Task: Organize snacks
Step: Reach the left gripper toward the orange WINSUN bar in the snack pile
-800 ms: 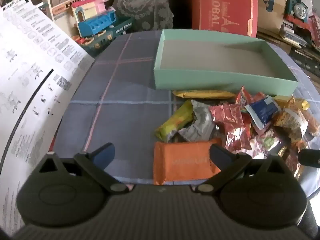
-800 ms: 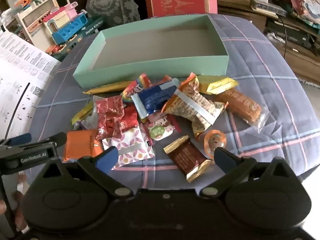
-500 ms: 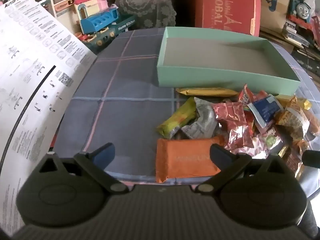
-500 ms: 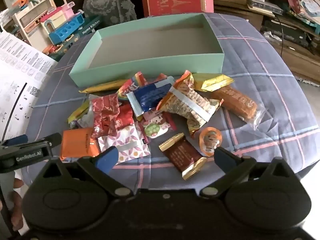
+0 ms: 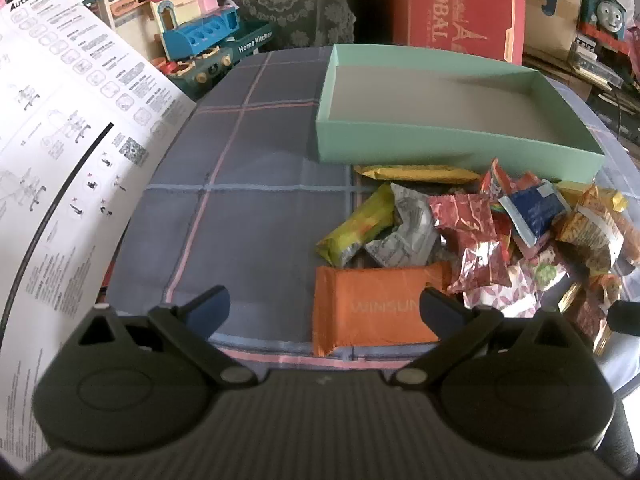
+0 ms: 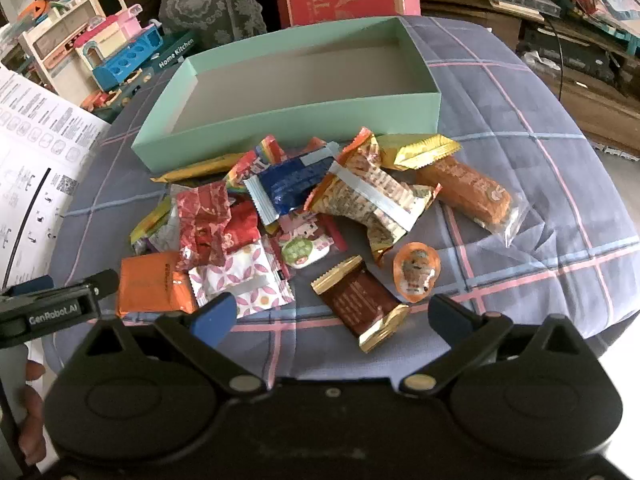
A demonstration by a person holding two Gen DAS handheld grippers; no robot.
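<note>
A pile of wrapped snacks lies on the plaid table in front of an empty mint-green box, which also shows in the left wrist view. My left gripper is open and empty, just short of an orange packet at the pile's near left; its right finger overlaps the packet's right end. My right gripper is open and empty, near a brown and gold bar. The orange packet and the left gripper's fingers show in the right wrist view.
A white instruction sheet hangs at the left. Toy kitchen sets and a red box stand behind the table. The plaid cloth is bare left of the pile. The table edge curves close below both grippers.
Both grippers have drawn back slightly and risen, so the table and box sit a bit farther away. Both stay open. No snack has moved.
</note>
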